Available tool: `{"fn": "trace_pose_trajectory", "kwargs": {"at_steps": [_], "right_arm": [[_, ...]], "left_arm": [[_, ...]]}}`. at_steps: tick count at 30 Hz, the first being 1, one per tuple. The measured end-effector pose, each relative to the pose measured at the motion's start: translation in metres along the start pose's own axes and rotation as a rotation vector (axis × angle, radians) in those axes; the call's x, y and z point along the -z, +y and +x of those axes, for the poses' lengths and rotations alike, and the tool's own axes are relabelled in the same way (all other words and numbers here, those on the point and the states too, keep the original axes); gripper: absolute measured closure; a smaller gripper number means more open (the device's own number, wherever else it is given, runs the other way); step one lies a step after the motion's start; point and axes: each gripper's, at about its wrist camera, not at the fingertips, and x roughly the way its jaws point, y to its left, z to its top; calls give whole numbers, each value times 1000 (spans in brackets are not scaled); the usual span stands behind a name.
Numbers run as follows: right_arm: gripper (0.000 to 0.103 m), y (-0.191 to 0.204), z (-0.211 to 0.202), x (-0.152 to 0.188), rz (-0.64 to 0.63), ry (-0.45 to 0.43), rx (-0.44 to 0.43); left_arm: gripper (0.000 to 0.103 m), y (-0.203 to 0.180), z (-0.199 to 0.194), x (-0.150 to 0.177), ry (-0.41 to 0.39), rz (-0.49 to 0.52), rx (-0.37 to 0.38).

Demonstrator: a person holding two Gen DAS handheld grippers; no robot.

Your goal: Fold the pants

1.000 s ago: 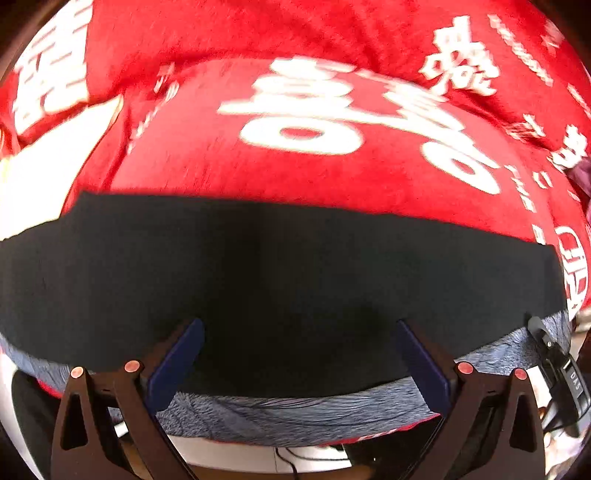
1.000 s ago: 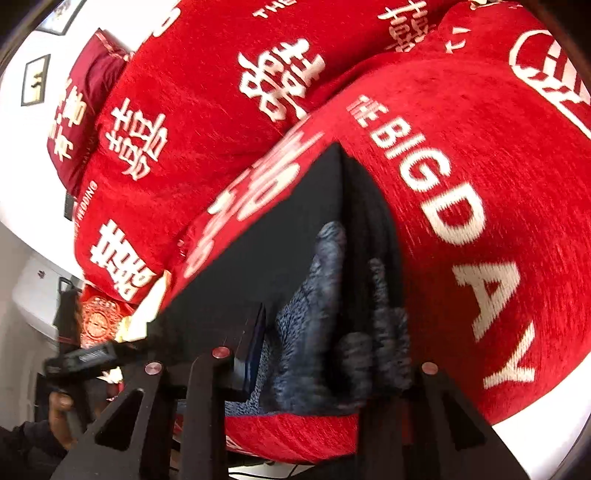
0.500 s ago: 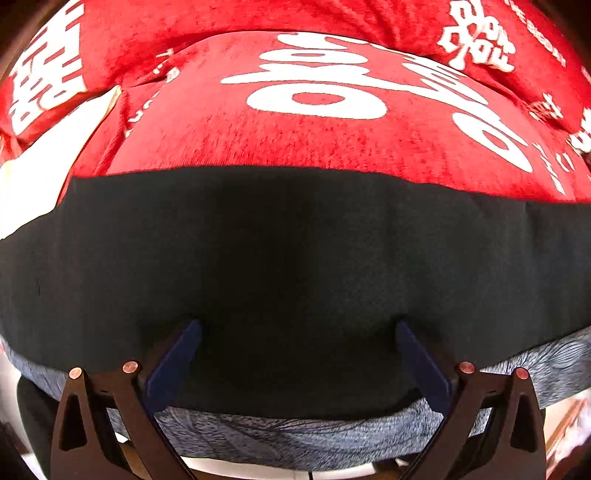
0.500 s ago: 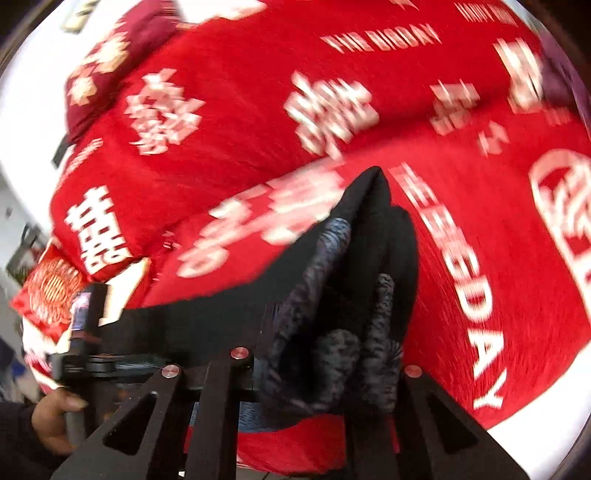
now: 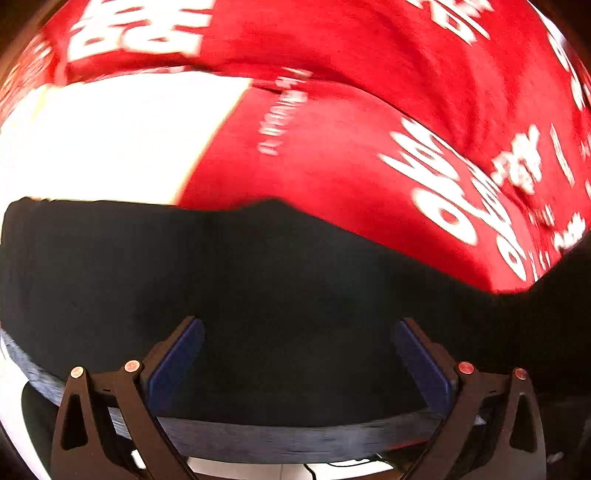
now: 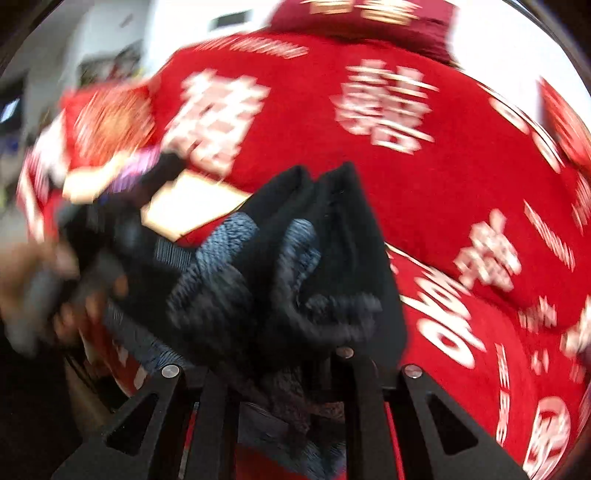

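The black pants (image 5: pixel 280 288) with a grey-blue lining edge lie across a red bedspread (image 5: pixel 332 147). My left gripper (image 5: pixel 295 354) is open, its blue pads (image 5: pixel 177 358) wide apart over the black cloth. In the right wrist view my right gripper (image 6: pixel 284 369) is shut on a bunched fold of the pants (image 6: pixel 303 266), with black and grey layers standing up between its fingers. The left gripper and the hand that holds it (image 6: pixel 48 280) show blurred at the left of that view.
The red bedspread with white lettering (image 6: pixel 443 184) covers the whole bed. A white patch (image 5: pixel 110 140) of it lies beyond the pants at the left. Red pillows (image 6: pixel 369 22) and a white wall are at the far end. Both views are motion-blurred.
My right gripper has swung toward the left with the bunched pants in it. My left gripper's view has shifted left along the pants, now facing the white patch. Its jaws stay open.
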Motion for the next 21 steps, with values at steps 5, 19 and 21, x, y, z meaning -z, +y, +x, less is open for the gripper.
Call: {"fn": "trace_pose_trajectory", "kwargs": {"at_steps": [5, 19, 21], "right_arm": [[87, 78, 67, 16, -231, 123, 1], [17, 44, -4, 25, -13, 83, -98], [17, 10, -21, 42, 130, 88, -144]], "left_arm": [[0, 48, -3, -7, 0, -44, -8], [0, 14, -9, 2, 18, 6, 141], [0, 0, -11, 10, 36, 44, 169]]}}
